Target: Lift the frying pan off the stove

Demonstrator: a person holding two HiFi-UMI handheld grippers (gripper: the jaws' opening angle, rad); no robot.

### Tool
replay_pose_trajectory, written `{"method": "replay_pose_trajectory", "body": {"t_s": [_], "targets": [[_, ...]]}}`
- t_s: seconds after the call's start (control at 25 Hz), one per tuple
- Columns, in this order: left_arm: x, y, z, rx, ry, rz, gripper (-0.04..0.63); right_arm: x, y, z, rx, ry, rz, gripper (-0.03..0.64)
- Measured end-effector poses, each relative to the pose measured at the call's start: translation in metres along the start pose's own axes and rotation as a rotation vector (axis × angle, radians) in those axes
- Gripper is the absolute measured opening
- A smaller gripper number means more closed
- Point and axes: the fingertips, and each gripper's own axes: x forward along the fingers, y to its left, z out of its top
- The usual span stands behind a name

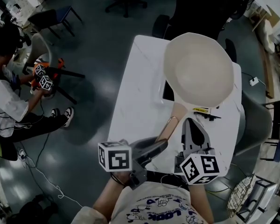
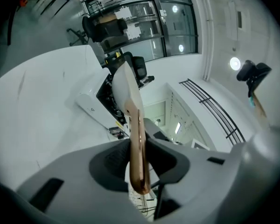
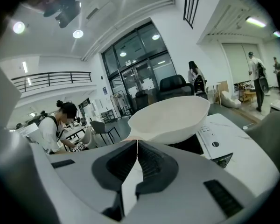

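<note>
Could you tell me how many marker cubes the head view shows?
4: one cube on the left gripper, one on the right gripper, two by the seated person's hands, far left.

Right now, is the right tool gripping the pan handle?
No: the right tool is shut empty; the left tool grips the pan handle.

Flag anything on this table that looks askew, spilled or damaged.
Nothing stands out. The frying pan is empty and clean, over the stove, which it mostly hides. Its handle is clamped in the left gripper. The right gripper is shut and empty. No spill shows on the table.
</note>
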Motion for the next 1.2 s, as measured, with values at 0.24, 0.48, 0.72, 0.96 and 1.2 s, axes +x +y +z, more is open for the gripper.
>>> {"method": "replay_pose_trajectory", "body": {"t_s": [0.24,0.48,0.72,0.96,1.2], "targets": [[0.002,0.002,-0.001,-0.002,0.010,0.007,0.121,0.003,0.002,-0.005,0.208,0.025,0.097,0.015],[0.002,0.003,-0.003,0.005,0.001,0.011,0.121,0.007,0.001,-0.003,0.385,0.022,0.163,0.015],[0.001,0.001,-0.004,0.019,0.008,0.018,0.121,0.011,0.000,-0.001,0.636,0.025,0.226,0.140],[0.003,0.000,-0.004,0.028,0.013,0.025,0.121,0.022,-0.014,-0.005,0.824,0.040,0.238,0.141],[0.002,0.000,-0.005,0.034,0.012,0.022,0.121,0.035,-0.019,-0.009,0.943,0.065,0.255,0.195]]}}
